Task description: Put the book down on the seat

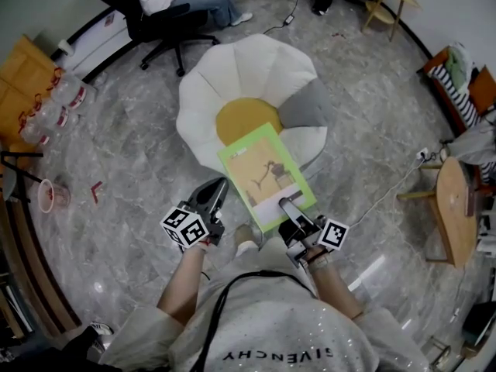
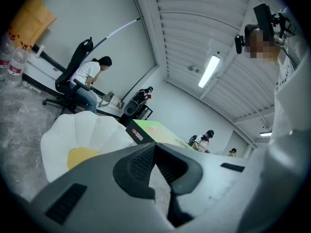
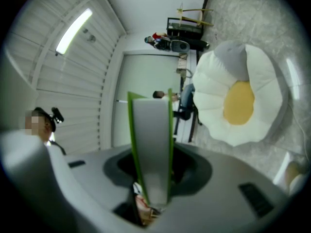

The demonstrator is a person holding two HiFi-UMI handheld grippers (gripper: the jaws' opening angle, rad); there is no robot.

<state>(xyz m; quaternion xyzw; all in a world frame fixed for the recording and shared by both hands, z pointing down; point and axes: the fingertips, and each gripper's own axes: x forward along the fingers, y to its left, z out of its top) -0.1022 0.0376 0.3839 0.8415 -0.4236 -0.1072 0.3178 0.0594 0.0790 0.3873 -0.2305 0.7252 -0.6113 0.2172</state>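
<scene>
Green-bordered, the book [image 1: 267,173] is hanging flat above the near petals of the seat [image 1: 256,68] in the head view. The right gripper [image 1: 288,208] is gripping its near edge, and the left gripper [image 1: 217,188] is idling beside its corner.

The left gripper view is showing jaws meeting on nothing.

The right gripper view is showing jaws squeezing the book's thickness.

Carrying it further over the yellow centre [image 1: 246,118], lowering it level and letting go only once it is resting looks wisest.
</scene>
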